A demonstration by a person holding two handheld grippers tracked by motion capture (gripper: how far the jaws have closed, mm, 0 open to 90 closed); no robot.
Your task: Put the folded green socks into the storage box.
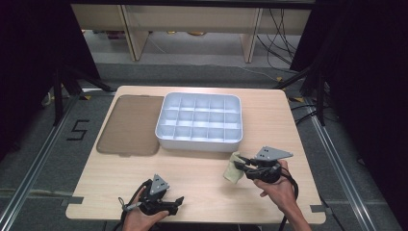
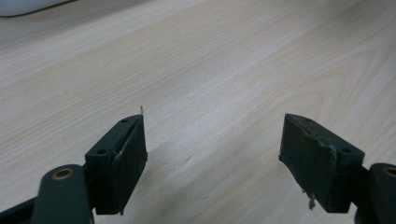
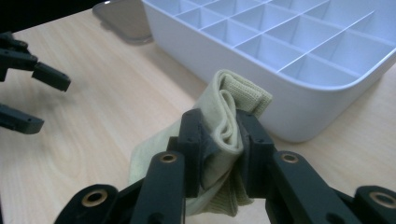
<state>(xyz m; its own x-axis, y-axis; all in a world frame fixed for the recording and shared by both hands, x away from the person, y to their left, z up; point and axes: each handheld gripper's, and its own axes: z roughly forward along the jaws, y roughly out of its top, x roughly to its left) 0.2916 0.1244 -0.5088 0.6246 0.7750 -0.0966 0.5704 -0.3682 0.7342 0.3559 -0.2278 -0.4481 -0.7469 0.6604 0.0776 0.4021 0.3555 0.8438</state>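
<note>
A folded pale yellow cloth [image 3: 224, 121] is pinched between the jaws of my right gripper [image 3: 220, 140], which is shut on it. In the high view the cloth [image 1: 233, 168] hangs just above the table, close to the front wall of a white compartment tray [image 1: 166, 137], with the right gripper [image 1: 242, 164] beside it. My left gripper [image 1: 179, 203] lies near the front edge of the table, and its jaws stand wide open over bare wood in the left gripper view [image 2: 212, 154]. The left gripper [image 3: 35, 98] also appears at the left of the right gripper view.
A brownish translucent lid [image 1: 130, 125] lies flat on the table left of the tray. The tray's many compartments [image 3: 299, 32] hold nothing. The wooden table [image 1: 202, 187] has bare room between the two grippers. Black curtains and cables surround the table.
</note>
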